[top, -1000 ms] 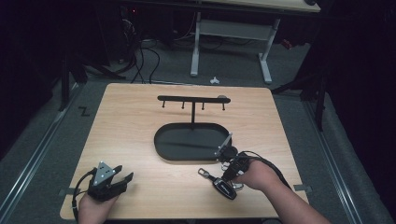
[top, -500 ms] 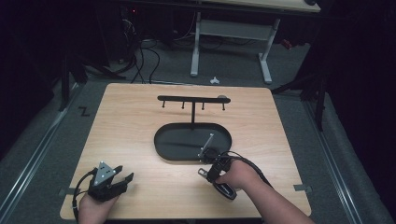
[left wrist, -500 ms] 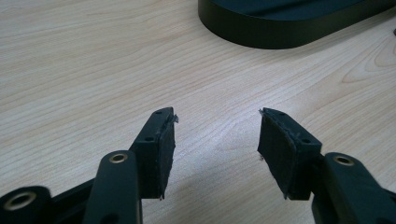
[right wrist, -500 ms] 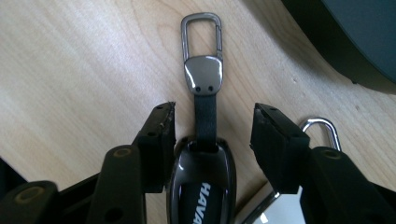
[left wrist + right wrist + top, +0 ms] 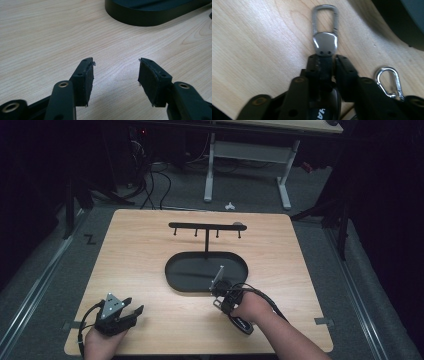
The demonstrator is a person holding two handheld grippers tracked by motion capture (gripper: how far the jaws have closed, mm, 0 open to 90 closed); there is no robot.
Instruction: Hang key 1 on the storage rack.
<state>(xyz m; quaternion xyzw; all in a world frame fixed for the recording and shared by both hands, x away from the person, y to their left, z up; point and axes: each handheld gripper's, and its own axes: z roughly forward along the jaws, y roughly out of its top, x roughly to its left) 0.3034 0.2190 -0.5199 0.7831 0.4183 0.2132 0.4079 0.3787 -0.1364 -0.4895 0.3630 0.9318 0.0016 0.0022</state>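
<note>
Pale wood table (image 5: 150, 250) under both my tongs. My right gripper (image 5: 332, 62) lies low over the boards just beside the near rim of the black oval tray (image 5: 190, 285). Its jaws have just been closing and now pinch the dark strap of a key fob (image 5: 323, 72). The fob's metal cap and its carabiner clip (image 5: 324, 17) stick out past the jaw tips, flat on the wood. A second, smaller silver clip (image 5: 390, 82) lies to the right of the jaws in the right gripper view.

My left gripper (image 5: 116, 72) rests at the near left corner of the table, well apart from the tray, jaws wide with bare wood between them.

A black hook rack (image 5: 206, 226) stands up from the tray.
</note>
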